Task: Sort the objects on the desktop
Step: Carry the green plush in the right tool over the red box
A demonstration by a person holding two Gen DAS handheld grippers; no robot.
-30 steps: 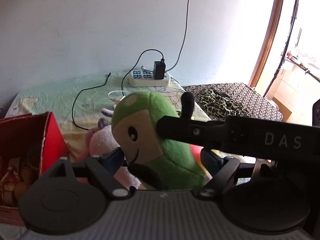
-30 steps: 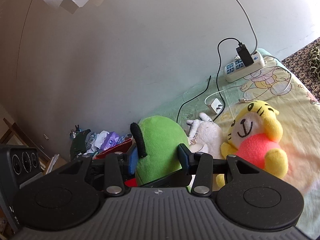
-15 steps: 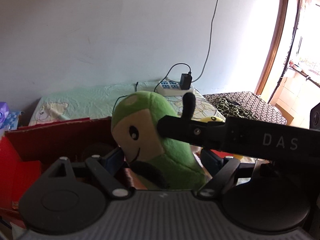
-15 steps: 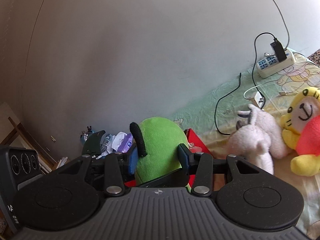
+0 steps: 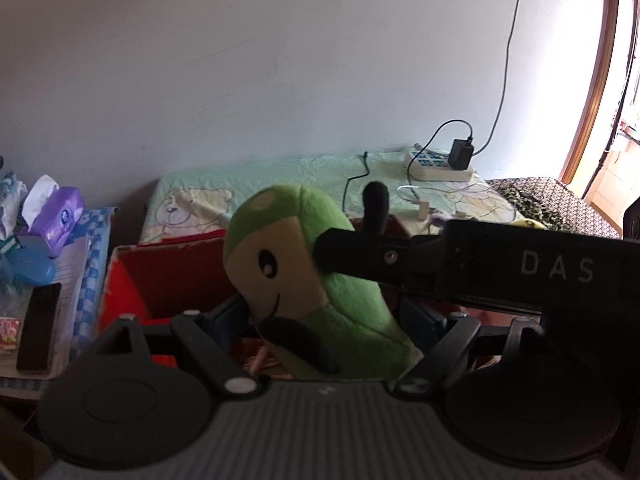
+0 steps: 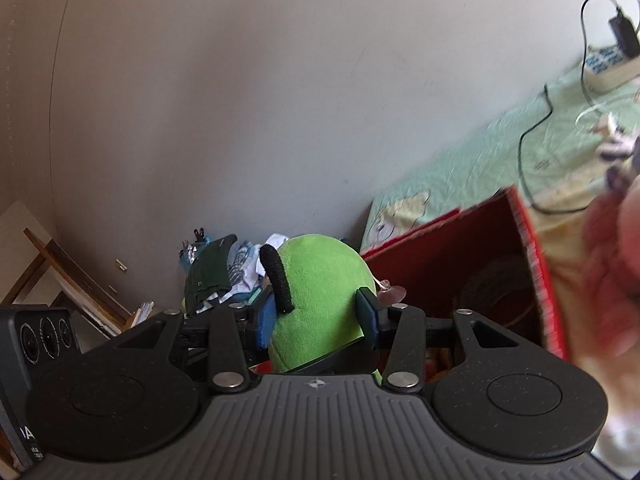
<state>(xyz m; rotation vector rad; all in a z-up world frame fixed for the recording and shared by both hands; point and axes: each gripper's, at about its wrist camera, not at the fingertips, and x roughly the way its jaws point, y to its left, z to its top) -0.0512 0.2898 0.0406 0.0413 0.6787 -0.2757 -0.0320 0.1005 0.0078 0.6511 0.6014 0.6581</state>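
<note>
In the left wrist view the green plush toy (image 5: 316,280) stands upright at the centre of the frame, its tan face with one black eye and a thin smile turned toward the lower left, a black antenna rising from its upper right side. The left gripper (image 5: 320,316) has its blue-padded fingers (image 5: 232,316) set on either side of the toy's lower body; whether they press into the plush or merely flank it cannot be told. Crossing in from the right edge, a black bar lettered "DAS", part of the right gripper (image 6: 320,316), reaches the toy's head. In the right wrist view that gripper is clamped on the toy from behind, a blue pad pressed against each side of the green body. The toy hangs above the open red cardboard box (image 5: 160,276), whose far wall shows behind it at centre left; some brownish contents lie inside, too dim to name. Behind the box a bed (image 5: 280,176) with a pale green cartoon sheet carries a white power strip (image 5: 438,166) with a black charger plugged in, at upper right. At the left edge a purple tissue pack (image 5: 58,216) and a dark phone-like slab (image 5: 38,328) lie on a side surface.
</note>
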